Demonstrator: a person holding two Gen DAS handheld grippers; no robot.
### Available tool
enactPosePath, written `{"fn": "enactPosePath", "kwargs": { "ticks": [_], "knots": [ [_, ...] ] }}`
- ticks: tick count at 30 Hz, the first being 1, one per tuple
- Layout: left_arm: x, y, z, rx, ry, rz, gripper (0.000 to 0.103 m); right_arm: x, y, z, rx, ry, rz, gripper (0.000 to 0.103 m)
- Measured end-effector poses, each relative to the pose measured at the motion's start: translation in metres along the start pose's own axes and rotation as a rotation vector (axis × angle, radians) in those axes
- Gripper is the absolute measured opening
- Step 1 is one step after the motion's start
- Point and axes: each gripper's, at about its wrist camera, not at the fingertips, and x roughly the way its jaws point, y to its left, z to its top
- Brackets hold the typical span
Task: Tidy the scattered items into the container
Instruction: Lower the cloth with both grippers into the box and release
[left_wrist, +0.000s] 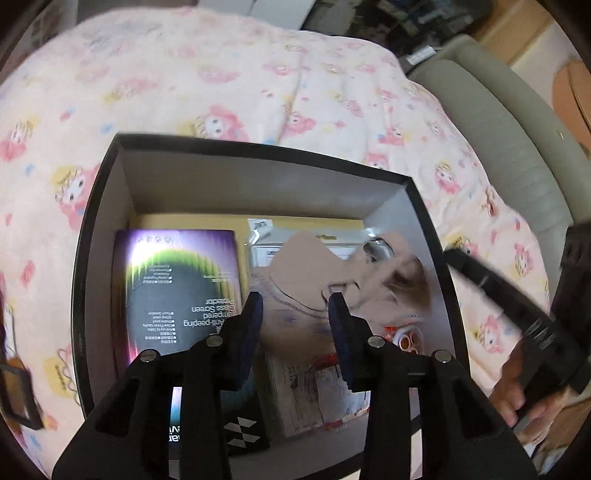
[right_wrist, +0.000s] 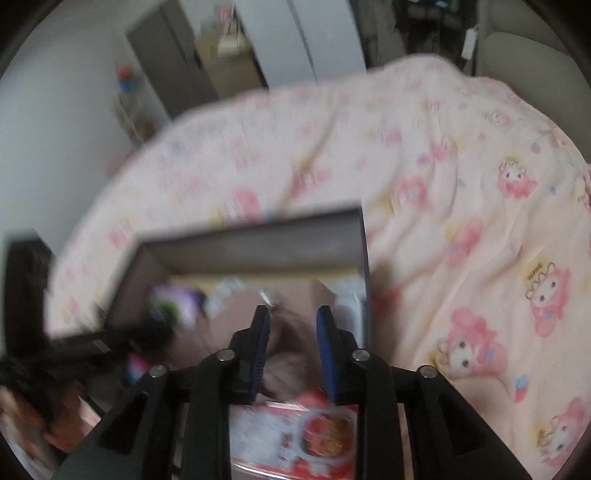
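A black box (left_wrist: 255, 146) with a pale inside stands on the pink blanket. In it lie a purple screen-protector pack (left_wrist: 181, 288), a beige soft toy (left_wrist: 332, 273), a red-and-white snack packet (left_wrist: 325, 384) and a clear package (left_wrist: 273, 240). My left gripper (left_wrist: 295, 306) is open and empty just above the box's contents. My right gripper (right_wrist: 291, 317) is open and empty over the box (right_wrist: 258, 236), above the soft toy (right_wrist: 291, 332) and the snack packet (right_wrist: 314, 435). The right wrist view is blurred. The right gripper also shows at the right of the left wrist view (left_wrist: 517, 306).
The pink cartoon-print blanket (left_wrist: 221, 74) covers the bed around the box. A grey cushioned edge (left_wrist: 498, 122) runs along the right. A small dark object (left_wrist: 18, 391) lies on the blanket at the left. Furniture and a white wall (right_wrist: 55, 110) stand beyond the bed.
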Motion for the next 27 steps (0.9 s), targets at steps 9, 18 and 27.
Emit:
{"fn": "enactPosePath", "kwargs": {
  "ticks": [9, 18, 27],
  "knots": [
    [0.057, -0.008, -0.006, 0.000, 0.177, 0.030, 0.027, 0.047, 0.017, -0.016, -0.084, 0.262, 0.001, 0.025],
    [0.051, -0.008, -0.003, -0.033, 0.152, 0.006, 0.023, 0.076, 0.020, -0.020, -0.119, 0.339, -0.069, 0.024],
    [-0.016, -0.032, -0.025, 0.079, -0.040, 0.053, 0.038, 0.020, 0.036, -0.020, -0.136, 0.166, -0.165, 0.031]
  ]
}}
